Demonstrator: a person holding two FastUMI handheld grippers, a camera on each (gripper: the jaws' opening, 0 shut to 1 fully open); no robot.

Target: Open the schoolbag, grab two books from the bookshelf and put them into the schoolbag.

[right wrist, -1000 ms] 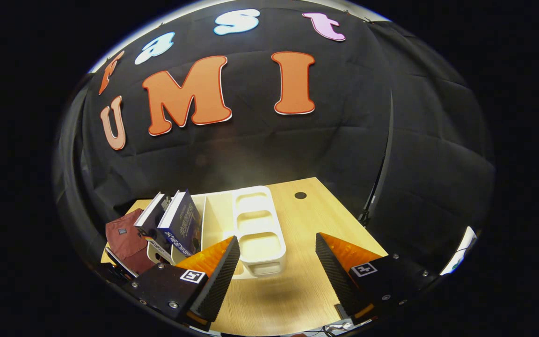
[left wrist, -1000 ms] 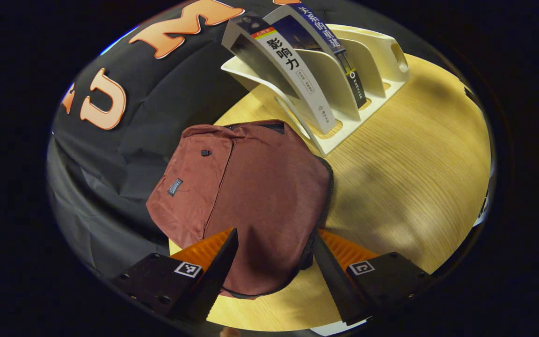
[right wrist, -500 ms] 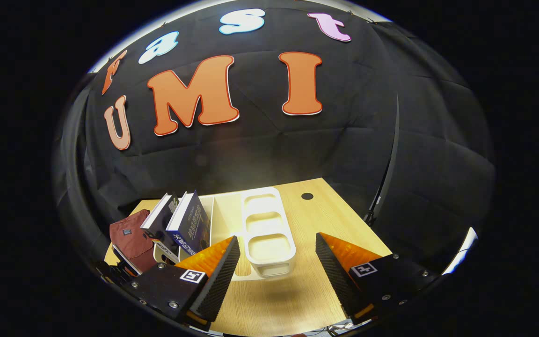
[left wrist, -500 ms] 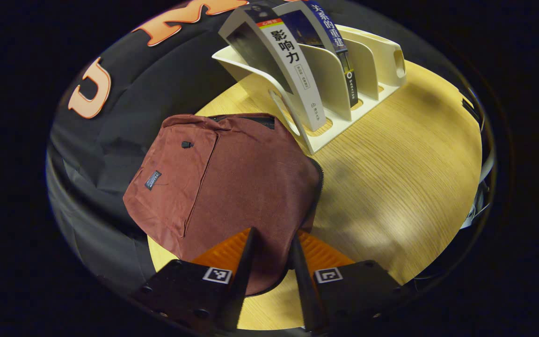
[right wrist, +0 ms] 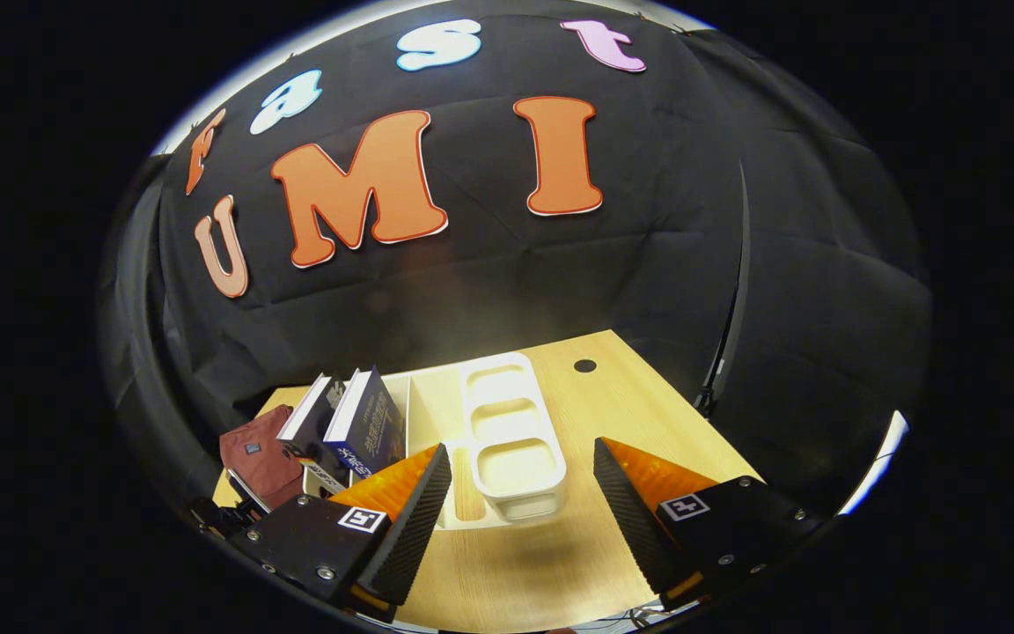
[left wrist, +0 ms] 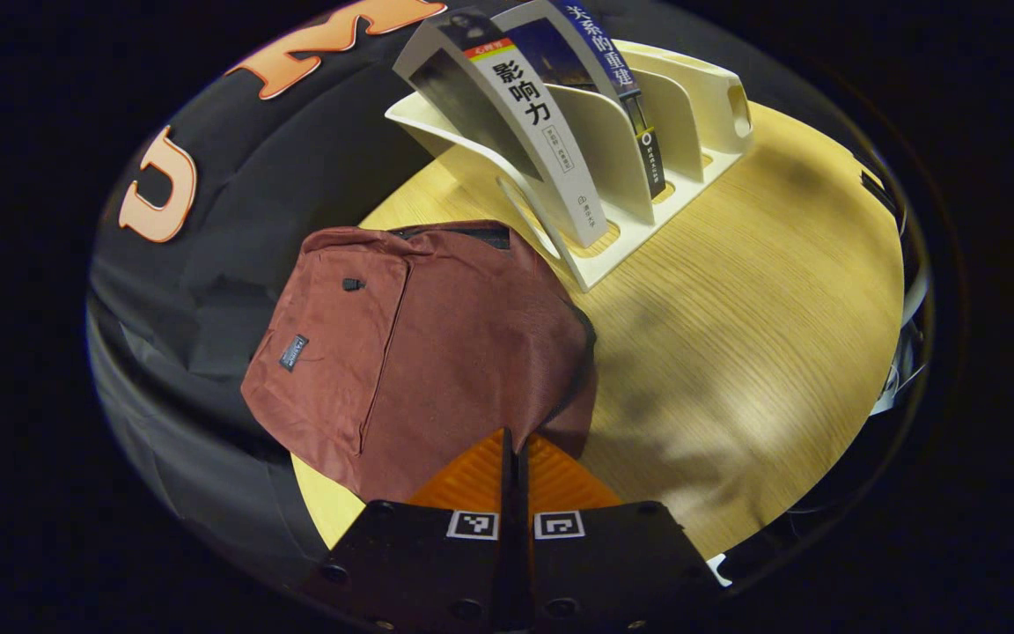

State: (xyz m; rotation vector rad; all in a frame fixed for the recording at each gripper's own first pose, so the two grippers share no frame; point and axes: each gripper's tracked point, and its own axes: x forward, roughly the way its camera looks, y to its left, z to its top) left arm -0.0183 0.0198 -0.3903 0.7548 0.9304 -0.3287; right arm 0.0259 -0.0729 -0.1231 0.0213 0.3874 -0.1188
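The dark red schoolbag lies flat on the wooden table, its zipper running along the right edge. My left gripper is shut at the bag's near edge, pinching the fabric by the zipper. Behind the bag stands a cream bookshelf with a white-spined book and a dark blue book leaning in its slots. In the right gripper view the bag, the two books and the bookshelf sit ahead and to the left. My right gripper is open above the table, holding nothing.
The bookshelf's far slots hold nothing. A small round hole marks the table's back. A thin dark strap hangs down the black cloth wall at the right. Bare table lies right of the bag.
My left gripper's fingers have gone from wide apart to shut at the schoolbag's near edge. The right gripper has drifted slightly and stays open.
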